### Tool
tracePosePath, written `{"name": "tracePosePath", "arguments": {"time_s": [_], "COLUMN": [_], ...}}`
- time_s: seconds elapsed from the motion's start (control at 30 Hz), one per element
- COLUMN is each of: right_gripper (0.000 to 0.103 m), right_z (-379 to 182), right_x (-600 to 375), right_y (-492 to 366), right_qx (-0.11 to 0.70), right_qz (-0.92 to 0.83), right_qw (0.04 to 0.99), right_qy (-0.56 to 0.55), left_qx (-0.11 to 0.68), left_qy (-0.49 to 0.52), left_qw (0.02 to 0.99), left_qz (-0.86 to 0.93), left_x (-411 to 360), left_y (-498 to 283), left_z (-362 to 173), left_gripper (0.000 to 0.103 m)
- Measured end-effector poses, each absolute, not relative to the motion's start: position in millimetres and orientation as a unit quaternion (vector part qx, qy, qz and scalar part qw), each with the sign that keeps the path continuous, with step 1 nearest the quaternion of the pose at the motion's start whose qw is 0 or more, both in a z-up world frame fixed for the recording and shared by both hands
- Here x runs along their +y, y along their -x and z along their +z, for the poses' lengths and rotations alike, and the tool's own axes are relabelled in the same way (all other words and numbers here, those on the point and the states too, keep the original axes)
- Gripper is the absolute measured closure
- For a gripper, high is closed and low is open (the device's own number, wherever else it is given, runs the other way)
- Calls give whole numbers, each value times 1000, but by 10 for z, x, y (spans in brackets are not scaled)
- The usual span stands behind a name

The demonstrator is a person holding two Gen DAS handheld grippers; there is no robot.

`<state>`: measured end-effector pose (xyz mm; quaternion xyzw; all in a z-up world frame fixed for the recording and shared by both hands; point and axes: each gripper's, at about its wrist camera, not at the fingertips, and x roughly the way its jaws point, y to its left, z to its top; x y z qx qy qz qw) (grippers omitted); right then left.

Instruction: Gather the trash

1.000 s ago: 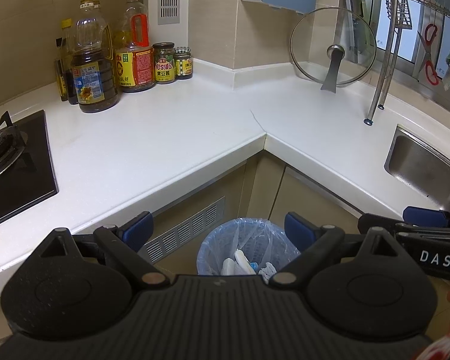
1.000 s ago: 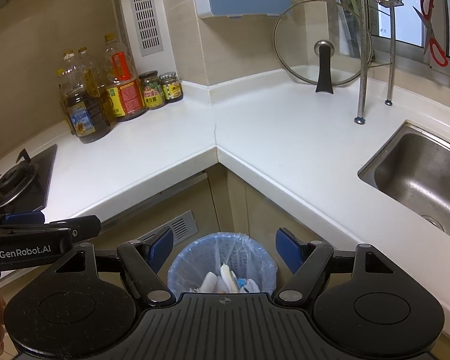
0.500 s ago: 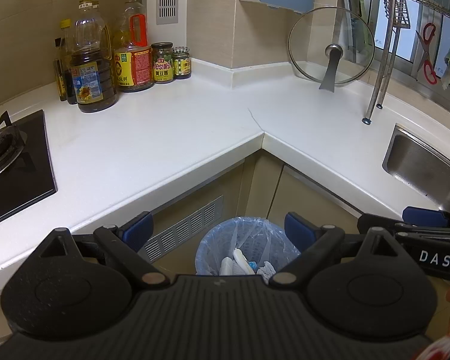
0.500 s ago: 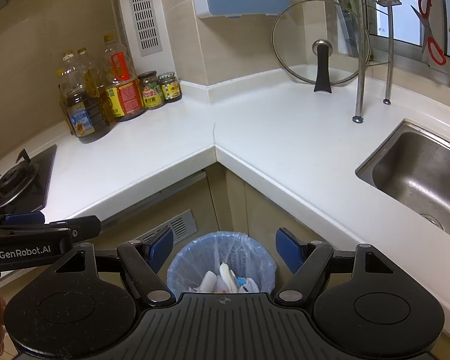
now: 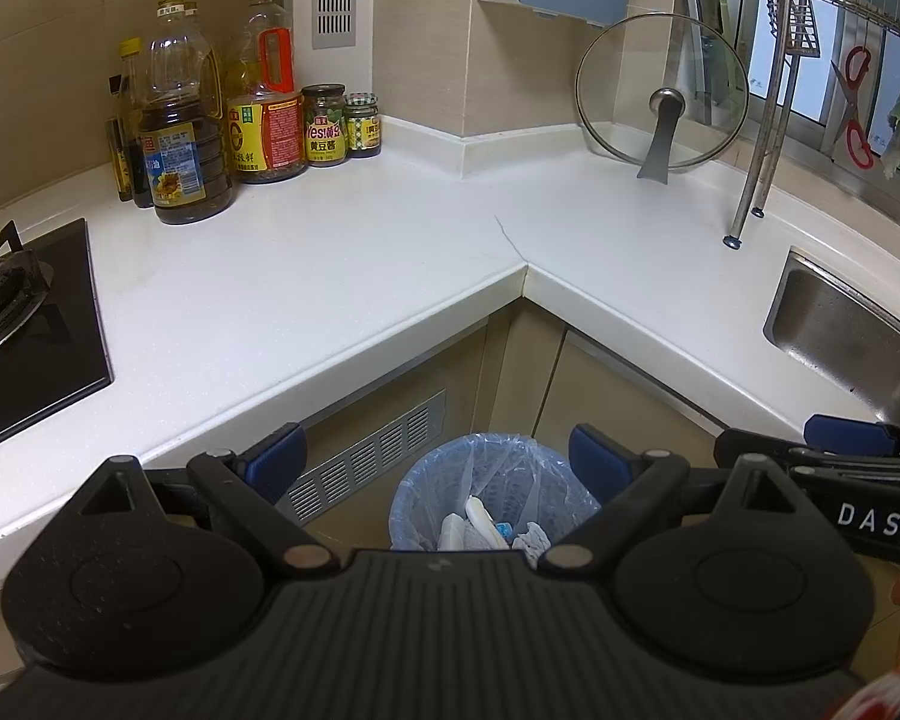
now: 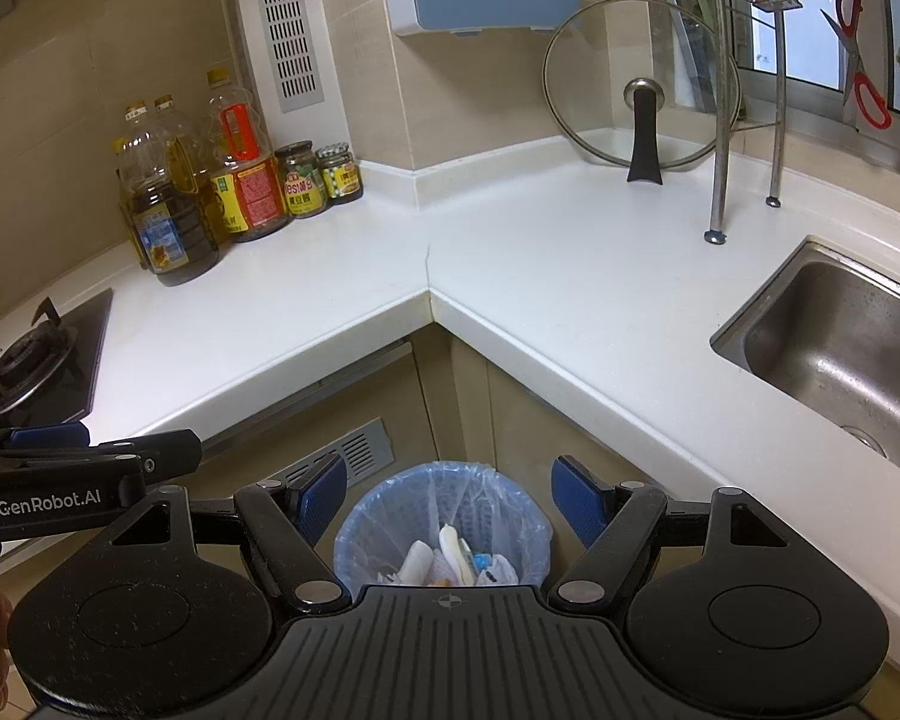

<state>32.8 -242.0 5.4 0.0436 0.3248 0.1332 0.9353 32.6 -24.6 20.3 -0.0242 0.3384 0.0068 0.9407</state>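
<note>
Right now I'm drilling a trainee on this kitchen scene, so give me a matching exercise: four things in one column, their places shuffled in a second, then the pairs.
Things:
1. blue-lined trash bin
2. round glass pot lid
3. red-handled scissors
4. tall oil bottles

Places:
A. hanging by the window, far right
B. leaning upright against the wall in the counter's back corner
C. on the floor below the counter's corner, crumpled white trash inside
D. grouped on the counter by the wall, beyond the gas stove

Pairs: 1-C, 2-B, 3-A, 4-D
</note>
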Motion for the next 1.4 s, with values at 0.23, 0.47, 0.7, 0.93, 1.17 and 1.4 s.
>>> {"name": "tracePosePath", "arguments": {"time_s": [0.23, 0.47, 0.7, 0.93, 1.17, 1.4], "right_gripper": [28, 28, 28, 28, 28, 28], "right_z": [52, 44, 41, 39, 24, 28], "right_x": [-2423, -2421, -2419, -2420, -2408, -2405], "right_y": [-329, -327, -329, -335, -346, -353], "right_qx": [326, 326, 326, 327, 327, 327], "right_qz": [133, 133, 133, 133, 134, 133], "right_qw": [935, 935, 935, 935, 934, 935], "right_qy": [-44, -44, -44, -43, -42, -43], "left_qx": [339, 339, 339, 339, 339, 339], "left_qy": [24, 24, 25, 24, 24, 25], "left_qw": [941, 941, 940, 941, 940, 940], "left_qz": [7, 6, 6, 6, 6, 6], "left_x": [-250, -246, -234, -230, -223, -229], "left_y": [-328, -335, -349, -352, -360, -358], "left_z": [203, 200, 195, 194, 186, 190], "left_gripper": [10, 10, 10, 10, 10, 10]}}
